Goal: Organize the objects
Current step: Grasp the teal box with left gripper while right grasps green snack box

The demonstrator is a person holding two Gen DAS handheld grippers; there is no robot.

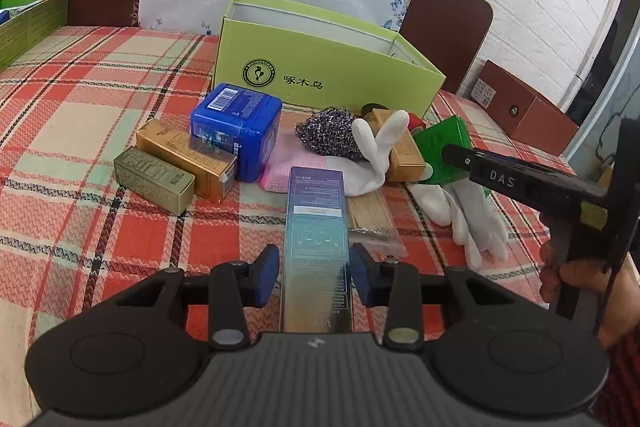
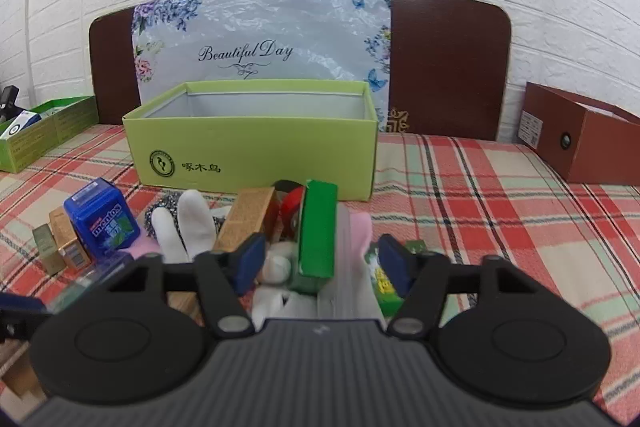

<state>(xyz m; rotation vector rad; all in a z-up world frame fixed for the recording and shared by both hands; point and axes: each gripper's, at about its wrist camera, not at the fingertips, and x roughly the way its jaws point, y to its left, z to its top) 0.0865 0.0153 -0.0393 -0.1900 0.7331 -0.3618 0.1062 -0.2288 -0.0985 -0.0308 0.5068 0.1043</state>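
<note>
Our left claw (image 1: pixel 314 273) grips the long carton (image 1: pixel 316 227) at its near end, lying on the desk (image 1: pixel 100 99); it is light, stiff, crushable. Right claw (image 2: pixel 322 261) stands released around the green box (image 2: pixel 318 227).

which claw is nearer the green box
Right. The right claw has the green box between its fingers, though the pads stand clear of its sides. The left claw is back on the long blue box, well short of it.
</note>
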